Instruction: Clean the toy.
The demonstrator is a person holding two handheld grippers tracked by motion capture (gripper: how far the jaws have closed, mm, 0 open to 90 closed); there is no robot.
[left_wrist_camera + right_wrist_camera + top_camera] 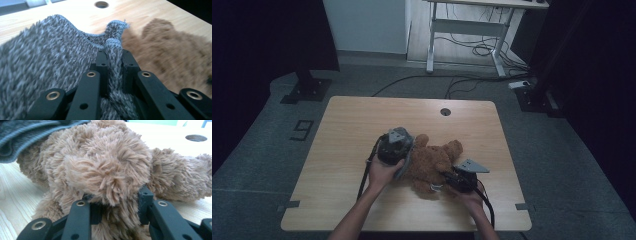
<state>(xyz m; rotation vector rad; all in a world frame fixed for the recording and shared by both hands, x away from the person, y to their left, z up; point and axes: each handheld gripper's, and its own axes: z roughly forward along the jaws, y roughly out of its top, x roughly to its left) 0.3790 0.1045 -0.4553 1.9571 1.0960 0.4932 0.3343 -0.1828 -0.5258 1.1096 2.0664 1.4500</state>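
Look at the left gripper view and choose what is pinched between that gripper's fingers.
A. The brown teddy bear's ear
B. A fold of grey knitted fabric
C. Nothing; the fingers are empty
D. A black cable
B: in the left gripper view the left gripper has its fingers closed tightly on a hemmed fold of the grey knitted fabric, with the brown teddy bear lying beside it on the table.

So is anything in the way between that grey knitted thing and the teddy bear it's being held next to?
Nothing visible: the grey knitted garment, pinched in the left hand-held gripper, lies right against the brown teddy bear, which the right hand-held gripper grips.
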